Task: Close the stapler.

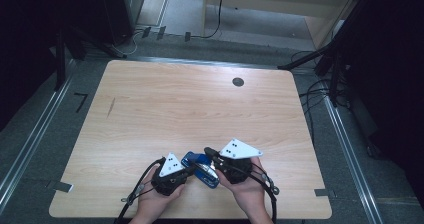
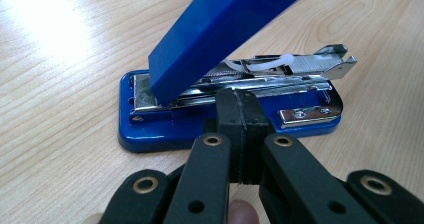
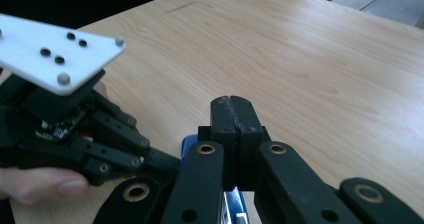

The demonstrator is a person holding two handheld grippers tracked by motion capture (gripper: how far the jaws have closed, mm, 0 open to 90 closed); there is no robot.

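Black jaws of the left gripper (image 2: 239, 115) are pressed flat together with nothing between them, and their tip sits just in front of the blue stapler (image 2: 200, 119). That stapler is what the work is about. It rests on the wooden table (image 1: 200, 104), near the edge where the person stands, right between the two hands. Its blue lid is swung up and open, so the shiny metal track for the staples shows. From the left gripper view, its long side runs across, from one side to the other, and the jaws point at the middle of that long side. I cannot tell if they touch it.

On the other side, the right gripper (image 3: 234, 115) has its jaws shut tight too, holding nothing. A bit of blue stapler peeks out just under and behind them, so this gripper is above the stapler and very close. Both hands are near, one on each side. In the high view the left hand (image 1: 161, 194) and the right hand (image 1: 247, 191) come in from the bottom edge and lean in toward each other.

I think the next move is to push the lid or the track.
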